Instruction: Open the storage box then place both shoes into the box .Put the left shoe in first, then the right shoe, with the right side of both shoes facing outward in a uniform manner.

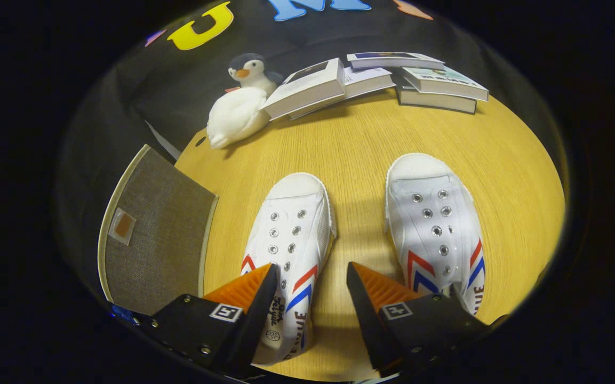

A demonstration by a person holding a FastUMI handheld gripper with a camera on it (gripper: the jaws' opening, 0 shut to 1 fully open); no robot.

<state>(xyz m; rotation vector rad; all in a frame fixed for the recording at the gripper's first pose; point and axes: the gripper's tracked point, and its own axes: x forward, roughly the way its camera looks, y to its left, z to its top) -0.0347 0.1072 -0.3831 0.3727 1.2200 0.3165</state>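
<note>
Your gripper (311,280) stands wide open and empty, its left finger over the heel side of the left white canvas shoe with red and blue chevrons (290,242), while the matching right shoe (435,224) sits beside it on the yellow wooden table (355,154). The grey woven storage box (152,234) lies just left, apparently lid down. Grab a shoe now and you'll have nowhere to put it; a pinch on soft canvas may also let it twist, spoiling the facing.
</note>
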